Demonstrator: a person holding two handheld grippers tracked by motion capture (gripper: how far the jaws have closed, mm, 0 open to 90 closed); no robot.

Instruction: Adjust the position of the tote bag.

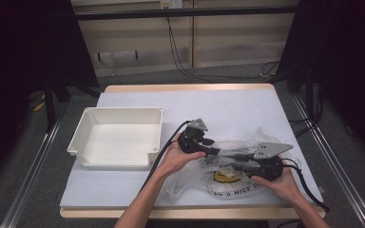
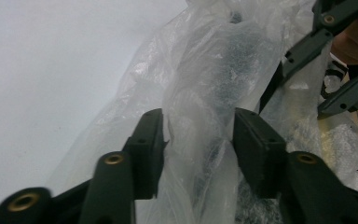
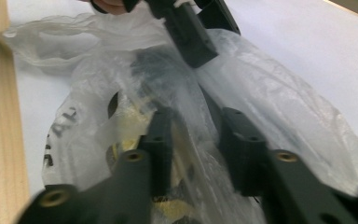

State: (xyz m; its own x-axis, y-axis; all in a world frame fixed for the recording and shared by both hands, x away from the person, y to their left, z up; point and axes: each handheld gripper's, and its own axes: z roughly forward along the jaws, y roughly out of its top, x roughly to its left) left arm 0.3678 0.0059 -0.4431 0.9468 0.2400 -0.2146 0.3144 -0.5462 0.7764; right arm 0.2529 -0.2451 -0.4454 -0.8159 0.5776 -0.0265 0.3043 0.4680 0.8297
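Note:
A crumpled clear plastic bag [image 1: 240, 183], printed with black letters and a yellow mark, lies at the table's front right. My left gripper [image 1: 227, 154] reaches into it from the left, and a bunched fold of the bag [image 2: 223, 70] fills the gap between the pads of the left gripper [image 2: 198, 144]. From the right, my right gripper [image 1: 216, 164] comes in with its jaws crossing under the left one's. A ridge of the bag [image 3: 261, 93] sits pinched between the pads of the right gripper [image 3: 193, 135]. The left gripper's jaw tips [image 3: 191, 32] show just beyond.
An empty white square tray [image 1: 123, 110] stands on the left of the pale table [image 1: 218, 104]. Cables trail from both grippers toward the front edge. A wooden strip [image 3: 4, 140] edges the table close to the bag.

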